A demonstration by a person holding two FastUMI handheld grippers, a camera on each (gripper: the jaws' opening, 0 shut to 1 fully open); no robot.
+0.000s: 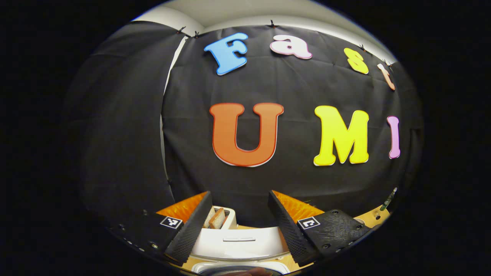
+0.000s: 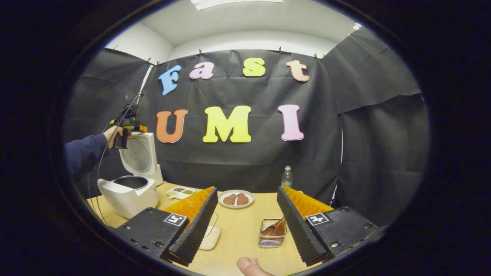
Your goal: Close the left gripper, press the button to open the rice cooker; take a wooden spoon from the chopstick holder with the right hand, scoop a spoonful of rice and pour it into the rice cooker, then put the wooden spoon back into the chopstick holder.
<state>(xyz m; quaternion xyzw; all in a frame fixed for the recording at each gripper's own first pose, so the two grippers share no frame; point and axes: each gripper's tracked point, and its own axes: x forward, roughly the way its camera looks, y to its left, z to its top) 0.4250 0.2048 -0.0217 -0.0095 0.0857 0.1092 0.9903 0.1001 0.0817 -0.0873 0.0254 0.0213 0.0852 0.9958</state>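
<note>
Right tongs (image 2: 245, 224) are gaping wide with nothing between the fingers, hovering low over the wooden surface (image 2: 245, 237). The metal chopstick holder (image 2: 272, 234) is sitting on the surface just ahead between the fingers, nearer the right one, with the wooden spoon (image 2: 277, 228) lying in it, bowl end showing. The rice cooker (image 2: 130, 191) is standing at the far left of the surface with its lid (image 2: 139, 155) swung up and the dark inner pot exposed. A hand (image 2: 114, 135) with a dark sleeve is holding the left tongs (image 2: 124, 132) up by the raised lid. In the left gripper view the left tongs (image 1: 239, 226) are also spread wide and gripping nothing, hanging above the open lid (image 1: 239, 243). A plate (image 2: 236, 198) with two brown pieces and a bottle (image 2: 286, 177) are sitting farther back
</note>
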